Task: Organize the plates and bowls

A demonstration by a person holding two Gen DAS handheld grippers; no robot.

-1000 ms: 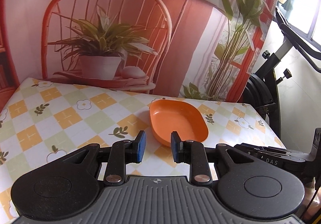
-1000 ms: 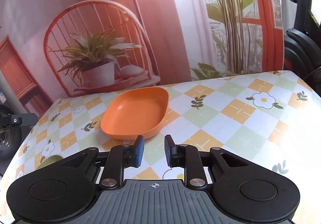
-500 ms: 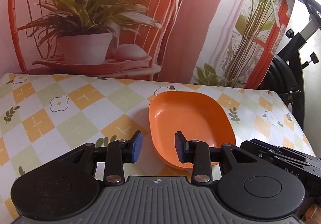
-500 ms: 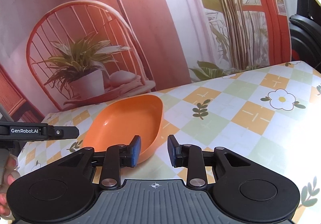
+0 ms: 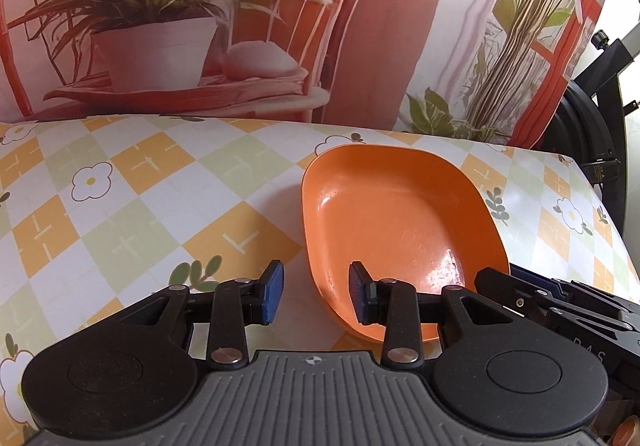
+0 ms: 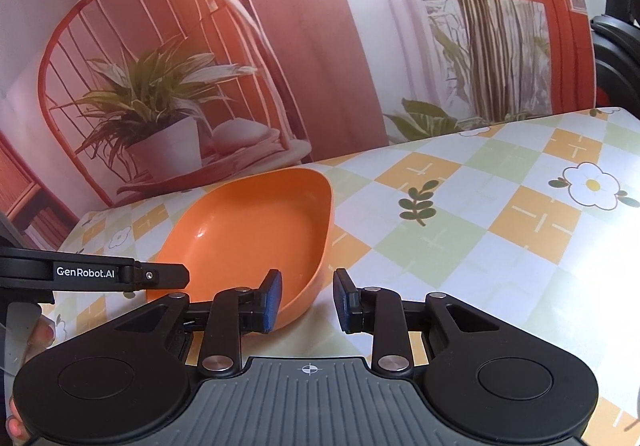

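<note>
One orange bowl (image 5: pixel 394 222) sits near the worktop's (image 5: pixel 120 214) far edge. Left gripper (image 5: pixel 316 296) and right gripper (image 6: pixel 307 300), jaws spread, straddle its rim.

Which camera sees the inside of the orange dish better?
The left wrist view: the shallow orange plastic dish shows its whole glossy floor from above. The right wrist view shows the dish lower and side-on, its near edge hidden behind a gripper finger.

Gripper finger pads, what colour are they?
Blue pads, clearest in the left wrist view.
</note>
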